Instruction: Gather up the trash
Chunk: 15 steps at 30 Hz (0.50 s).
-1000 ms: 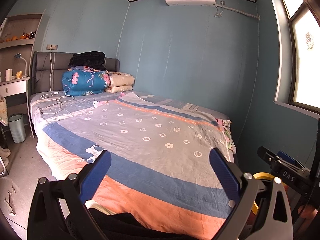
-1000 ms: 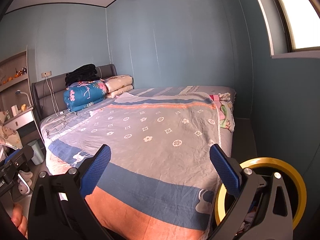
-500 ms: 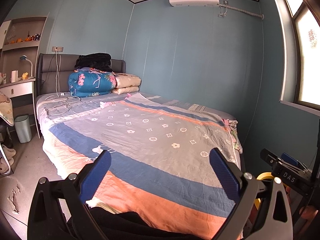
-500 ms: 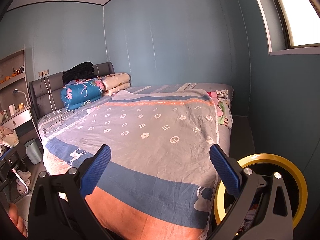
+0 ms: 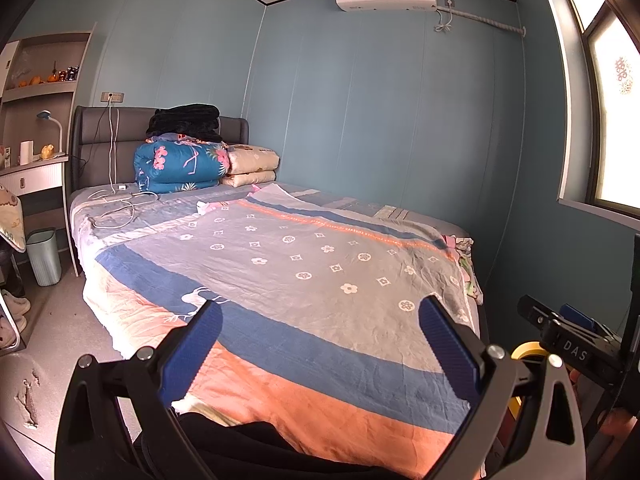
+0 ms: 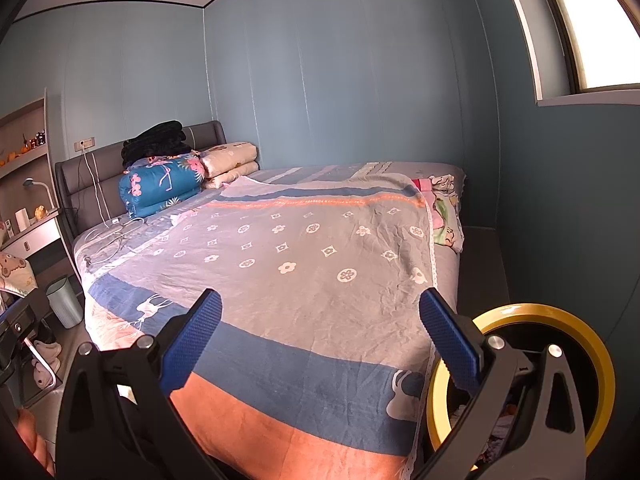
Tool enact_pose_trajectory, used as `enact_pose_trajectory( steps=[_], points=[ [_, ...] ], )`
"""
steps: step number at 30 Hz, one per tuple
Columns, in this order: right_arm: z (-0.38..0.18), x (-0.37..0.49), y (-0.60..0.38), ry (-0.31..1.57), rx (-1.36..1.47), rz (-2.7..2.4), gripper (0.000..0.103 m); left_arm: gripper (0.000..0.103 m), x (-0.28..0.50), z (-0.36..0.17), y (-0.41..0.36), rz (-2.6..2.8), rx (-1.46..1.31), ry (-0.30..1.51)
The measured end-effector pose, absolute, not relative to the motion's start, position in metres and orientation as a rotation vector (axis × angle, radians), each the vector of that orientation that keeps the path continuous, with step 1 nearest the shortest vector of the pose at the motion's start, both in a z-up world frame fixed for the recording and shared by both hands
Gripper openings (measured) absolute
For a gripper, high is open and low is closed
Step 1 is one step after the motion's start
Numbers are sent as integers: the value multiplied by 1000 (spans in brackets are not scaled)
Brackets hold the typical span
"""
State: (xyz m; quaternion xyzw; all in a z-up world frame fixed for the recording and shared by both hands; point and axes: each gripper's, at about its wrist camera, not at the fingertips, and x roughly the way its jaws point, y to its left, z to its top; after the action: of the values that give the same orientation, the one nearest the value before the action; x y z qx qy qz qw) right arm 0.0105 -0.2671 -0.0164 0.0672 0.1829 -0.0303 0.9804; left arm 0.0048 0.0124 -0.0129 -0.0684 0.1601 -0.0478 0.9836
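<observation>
Both grippers, left (image 5: 320, 344) and right (image 6: 320, 340), hang spread and empty over the bed's foot (image 5: 320, 400); since a second ago the view has slid rightward, the blue bin (image 5: 44, 256) nearing the left edge. Beside the right gripper, a yellow-rimmed basket (image 6: 600, 360) holds indistinct scraps, mostly hidden

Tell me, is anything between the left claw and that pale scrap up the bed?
Nothing visible. Only flat bedspread lies between the open left claw and the pale scrap. The white cables lie off to its left.
</observation>
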Motion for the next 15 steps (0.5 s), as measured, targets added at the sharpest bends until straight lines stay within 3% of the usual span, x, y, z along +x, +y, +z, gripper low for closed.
enact_pose_trajectory(
  steps=[15],
  points=[
    [-18, 12, -270, 376, 146, -69, 95, 95, 6, -16, 15, -104, -133, 332]
  ],
)
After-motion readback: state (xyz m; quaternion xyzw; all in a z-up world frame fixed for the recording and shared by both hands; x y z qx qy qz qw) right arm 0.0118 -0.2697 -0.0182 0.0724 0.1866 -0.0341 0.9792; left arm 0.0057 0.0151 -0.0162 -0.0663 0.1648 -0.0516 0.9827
